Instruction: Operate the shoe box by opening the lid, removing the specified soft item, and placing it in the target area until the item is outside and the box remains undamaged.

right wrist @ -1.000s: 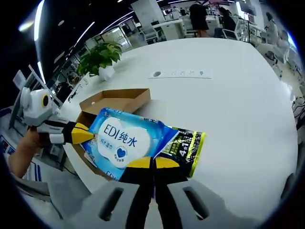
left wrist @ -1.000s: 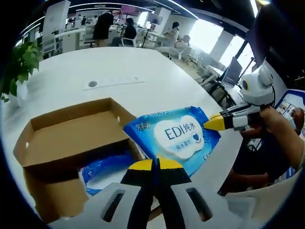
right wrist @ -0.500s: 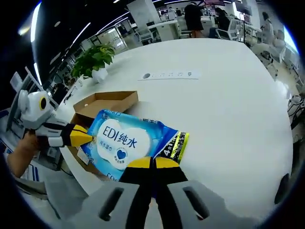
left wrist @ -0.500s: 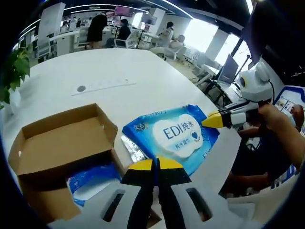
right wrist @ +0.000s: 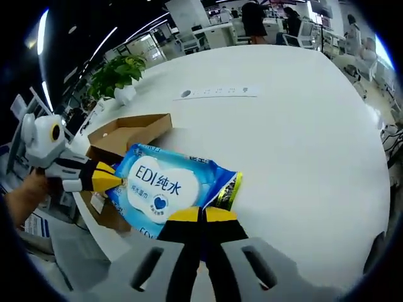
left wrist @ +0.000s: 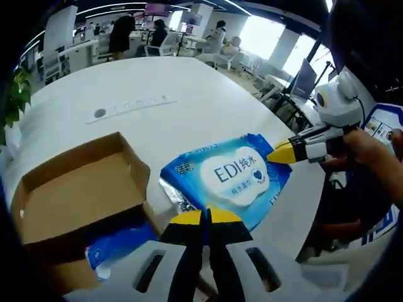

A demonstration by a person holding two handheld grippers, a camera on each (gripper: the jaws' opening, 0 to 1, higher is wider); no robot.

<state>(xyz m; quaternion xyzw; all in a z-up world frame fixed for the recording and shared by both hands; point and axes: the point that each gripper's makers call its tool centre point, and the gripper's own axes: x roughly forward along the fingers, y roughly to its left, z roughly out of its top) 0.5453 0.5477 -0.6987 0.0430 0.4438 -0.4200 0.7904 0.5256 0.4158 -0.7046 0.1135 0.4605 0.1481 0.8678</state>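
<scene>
The wipes pack (left wrist: 228,182) was already out of the box (left wrist: 74,198), held up just ahead of both sets of jaws, so the removing part looked done. The left gripper (left wrist: 205,217) had its jaws pinched shut on one edge of it and the right gripper (right wrist: 201,215) was clamped on the opposite edge. It looked like a soft, floppy plastic pouch, probably a bit heavy with wet wipes and kinda slick, so grabbing the crimped seam edges seemed the smart spot; squeezing the middle would've just squished it. The box sat open on the table (right wrist: 302,126), off to the left of the left jaws, with another blue pack (left wrist: 119,244) lying at its near side, partly hidden, so I couldn't tell if it was fully inside.
</scene>
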